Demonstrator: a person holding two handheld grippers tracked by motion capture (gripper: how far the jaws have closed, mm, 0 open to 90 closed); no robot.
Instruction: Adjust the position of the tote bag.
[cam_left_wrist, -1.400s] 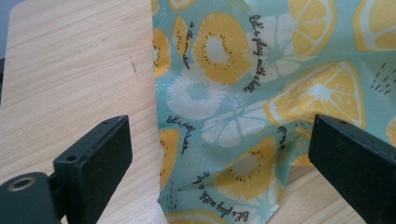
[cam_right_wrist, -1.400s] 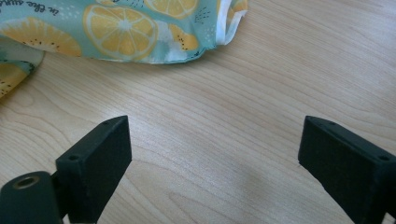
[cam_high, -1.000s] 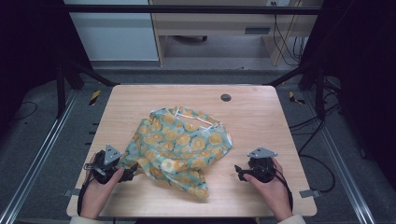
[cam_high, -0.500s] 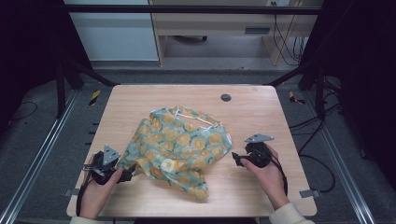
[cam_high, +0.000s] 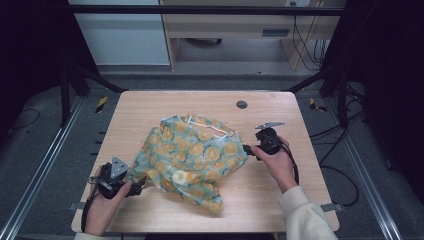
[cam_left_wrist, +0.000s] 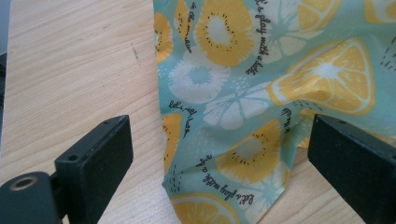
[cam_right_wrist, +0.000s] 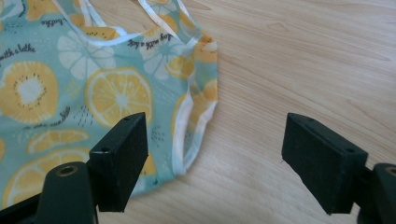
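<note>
One garment (cam_high: 192, 162) lay crumpled across the middle of the wooden table (cam_high: 150, 107), a teal cloth printed with orange and white citrus slices; cursive black script ran between the fruit, and in the left gripper view a line near the hem looked like "let's play with a…", though the rest could not be made out. White piping edged its neckline and armhole on the far and right sides. Two grippers were at work, one in each hand. The left gripper (cam_high: 137, 181) sat at the cloth's near-left corner, its jaws spread wide, the hem (cam_left_wrist: 219, 186) lying flat on the wood between them without either pad touching it. The right gripper (cam_high: 246, 150) reached the cloth's right edge, jaws likewise wide apart, the left jaw over the fabric and the white-trimmed edge (cam_right_wrist: 191, 135) just inside the gap. Bare tabletop stretched along the far side, where a single dark round grommet (cam_high: 242, 104) sat, and to the right of the garment; a narrower strip lay open at the left and along the near edge
</note>
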